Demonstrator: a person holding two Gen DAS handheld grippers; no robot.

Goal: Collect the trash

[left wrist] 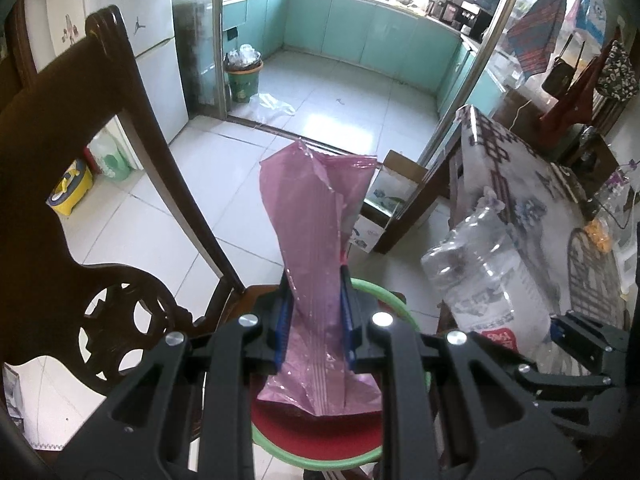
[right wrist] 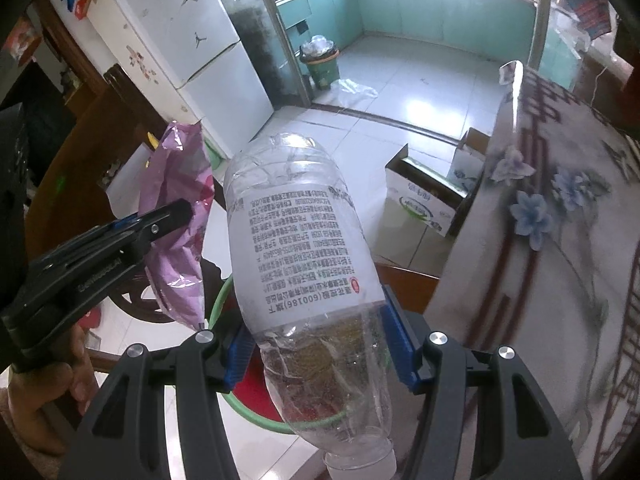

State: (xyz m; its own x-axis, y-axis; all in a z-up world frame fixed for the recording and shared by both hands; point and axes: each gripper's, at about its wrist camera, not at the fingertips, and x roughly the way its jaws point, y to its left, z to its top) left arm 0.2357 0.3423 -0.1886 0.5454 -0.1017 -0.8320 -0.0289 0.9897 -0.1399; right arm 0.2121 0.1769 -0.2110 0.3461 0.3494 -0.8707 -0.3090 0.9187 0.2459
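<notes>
The left gripper [left wrist: 314, 312] is pinching a pink plastic wrapper [left wrist: 316, 232] tight between its pads, and the right gripper [right wrist: 318, 344] is clamping a crushed clear bottle [right wrist: 304, 248] across its lower body, cap end pointing down, both hanging over the green-rimmed bin [left wrist: 404, 308] with a red liner beside the table [left wrist: 520, 184]. My guess is the bottle is sitting tilted in the jaws and could be twisting out and bouncing off the rim onto the tiled floor [left wrist: 224, 184]. The light wrapper may be clinging to a pad or drifting past the bin if released too high.
</notes>
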